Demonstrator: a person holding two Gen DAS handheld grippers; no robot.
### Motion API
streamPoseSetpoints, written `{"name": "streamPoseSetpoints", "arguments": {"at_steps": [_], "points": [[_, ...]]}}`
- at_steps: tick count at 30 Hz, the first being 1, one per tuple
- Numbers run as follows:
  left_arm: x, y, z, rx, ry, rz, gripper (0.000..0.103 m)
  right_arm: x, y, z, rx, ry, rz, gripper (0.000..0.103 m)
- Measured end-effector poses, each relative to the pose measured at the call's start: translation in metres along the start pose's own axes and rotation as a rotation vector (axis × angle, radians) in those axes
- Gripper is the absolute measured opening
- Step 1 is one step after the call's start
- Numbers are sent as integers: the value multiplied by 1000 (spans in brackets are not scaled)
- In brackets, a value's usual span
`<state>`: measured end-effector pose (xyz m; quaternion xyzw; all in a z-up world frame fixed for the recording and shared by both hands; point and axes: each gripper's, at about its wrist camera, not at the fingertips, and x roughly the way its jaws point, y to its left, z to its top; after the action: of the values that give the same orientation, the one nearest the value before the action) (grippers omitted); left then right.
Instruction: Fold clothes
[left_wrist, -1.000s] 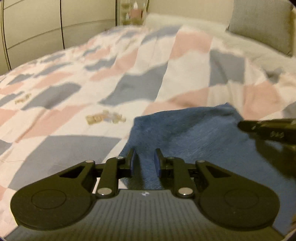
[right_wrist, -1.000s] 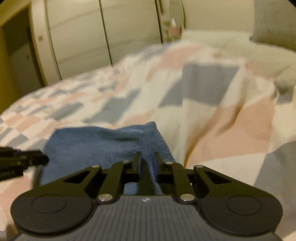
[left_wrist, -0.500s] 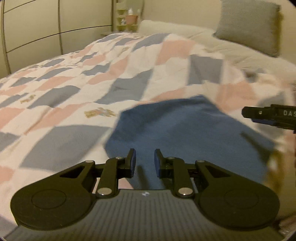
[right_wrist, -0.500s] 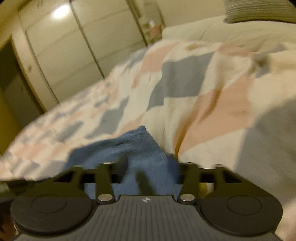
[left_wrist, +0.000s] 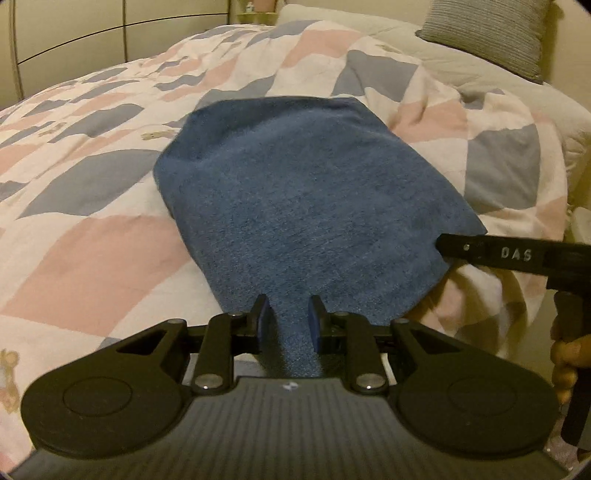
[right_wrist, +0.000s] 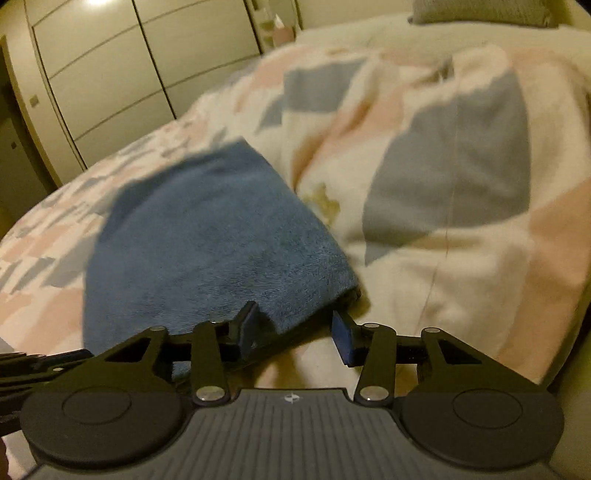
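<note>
Gripping the near edge of the blue cloth (left_wrist: 314, 184) with the left gripper (left_wrist: 288, 323), pads closed on a narrow pinch of it. On the right gripper (right_wrist: 293, 328) jaws apart, having just opened and then closed a little; the cloth corner between them, touching the left pad only, not pressed from the other side. Lying flat on the checked quilt (left_wrist: 92, 258), already doubled as it seems, long axis running away from both grippers toward the grey pillow (left_wrist: 491, 33). Straight ahead of the left gripper, ahead and to the left of the right one. Nearer to a real hold: the left hand, with the right one only waiting at the near right corner. Probably next: closing the right jaws on that corner, then carrying both near corners forward over the far edge. Some risk of a skew fold with one corner loose
</note>
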<state>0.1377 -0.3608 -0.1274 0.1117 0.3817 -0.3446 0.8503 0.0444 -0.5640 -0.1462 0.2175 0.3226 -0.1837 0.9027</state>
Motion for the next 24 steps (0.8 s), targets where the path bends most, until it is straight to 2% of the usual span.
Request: {"name": "streamPoseSetpoints", "arguments": {"at_steps": [3, 5, 8, 11, 19, 24], "points": [[-18, -2, 0, -18, 14, 49, 22, -10, -1, 4, 42, 18, 2, 47], [-37, 0, -3, -28, 9, 70, 28, -23, 1, 4, 64, 22, 0, 51], [-69, 0, -12, -37, -17, 89, 31, -61, 11, -10, 102, -45, 39, 55], [-100, -3, -21, -24, -46, 115, 35, -92, 22, -24, 137, -72, 95, 59], [-169, -9, -38, -11, -137, 152, 42, -162, 53, -37, 89, -146, 134, 74], [-200, -15, -48, -1, -184, 153, 45, -192, 61, -46, 81, -182, 140, 78]]}}
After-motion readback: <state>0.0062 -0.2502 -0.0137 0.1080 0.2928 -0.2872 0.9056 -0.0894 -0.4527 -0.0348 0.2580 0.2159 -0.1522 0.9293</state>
